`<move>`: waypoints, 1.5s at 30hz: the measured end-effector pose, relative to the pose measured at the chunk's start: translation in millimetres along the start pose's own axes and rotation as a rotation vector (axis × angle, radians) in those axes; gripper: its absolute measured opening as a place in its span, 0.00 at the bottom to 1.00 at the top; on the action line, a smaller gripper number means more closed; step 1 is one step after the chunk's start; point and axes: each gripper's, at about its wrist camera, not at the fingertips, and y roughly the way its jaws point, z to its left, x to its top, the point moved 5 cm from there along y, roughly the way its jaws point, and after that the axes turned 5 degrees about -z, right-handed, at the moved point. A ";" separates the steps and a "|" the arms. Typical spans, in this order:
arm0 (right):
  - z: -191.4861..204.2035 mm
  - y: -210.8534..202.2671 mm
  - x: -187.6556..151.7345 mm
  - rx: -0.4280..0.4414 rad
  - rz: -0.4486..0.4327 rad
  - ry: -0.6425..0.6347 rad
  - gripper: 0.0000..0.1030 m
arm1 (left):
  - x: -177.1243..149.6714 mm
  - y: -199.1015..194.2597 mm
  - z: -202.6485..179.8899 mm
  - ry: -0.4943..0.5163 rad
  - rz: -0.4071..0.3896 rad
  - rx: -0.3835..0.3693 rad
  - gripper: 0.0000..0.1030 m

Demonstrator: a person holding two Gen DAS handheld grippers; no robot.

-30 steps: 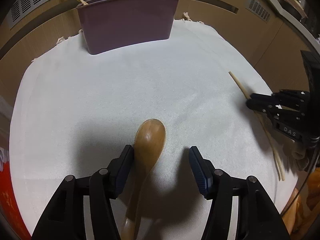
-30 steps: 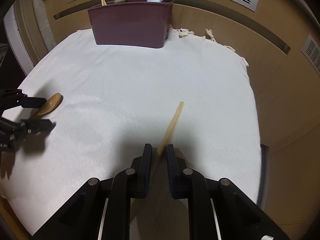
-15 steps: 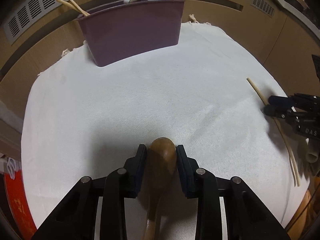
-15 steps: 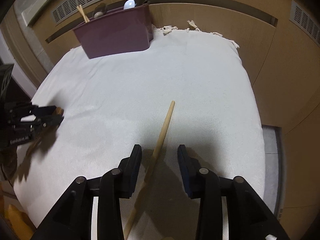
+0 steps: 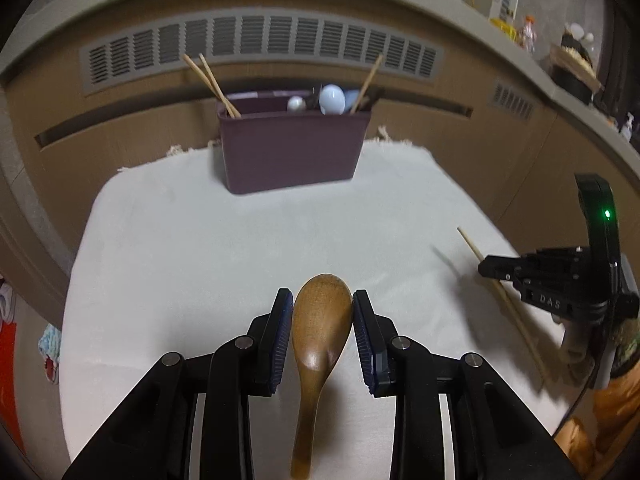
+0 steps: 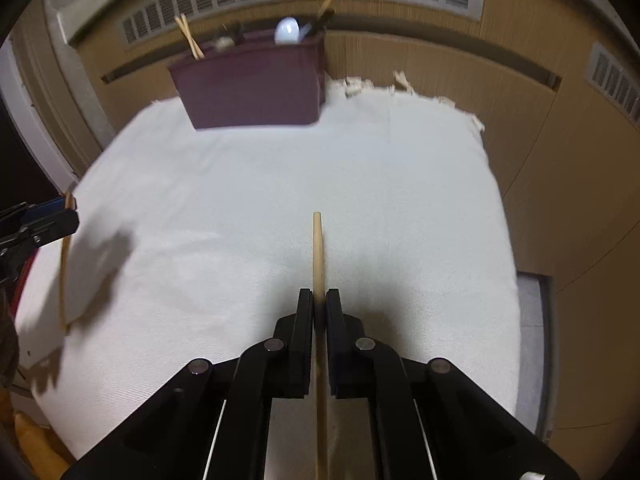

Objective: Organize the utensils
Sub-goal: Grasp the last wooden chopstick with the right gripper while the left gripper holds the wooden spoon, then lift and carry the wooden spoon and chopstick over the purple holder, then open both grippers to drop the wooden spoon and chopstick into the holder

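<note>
Maroon bin (image 5: 294,148) stands at the far edge of the white cloth (image 5: 240,240), w/ utensils inside. Your left gripper (image 5: 323,312) is clamped on the wooden spoon (image 5: 320,320), right gripper (image 6: 319,308) has just been closing, chopstick (image 6: 318,256) pinched between. Carry both level, drop handles-down.

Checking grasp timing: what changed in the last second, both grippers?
The left gripper closed on the wooden spoon, gripping its bowl, and lifted it off the white cloth. The right gripper briefly reopened, and its jaws have just been closing again; it now pinches the chopstick and holds it raised. Unchanged: the maroon utensil bin stays at the cloth's far edge with its chopsticks and spoons inside.
</note>
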 end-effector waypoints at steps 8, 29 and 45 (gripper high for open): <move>14.5 -86.1 41.0 0.079 -0.240 0.016 0.06 | 52.9 -56.1 -17.8 0.004 -0.192 -0.033 0.30; 40.8 -120.2 288.6 0.014 -0.744 -0.043 0.06 | 272.3 -27.6 22.5 -0.036 -0.597 0.000 0.30; 29.2 64.5 245.0 0.043 -0.372 0.047 0.06 | 187.6 137.7 84.3 -0.212 -0.256 0.036 0.30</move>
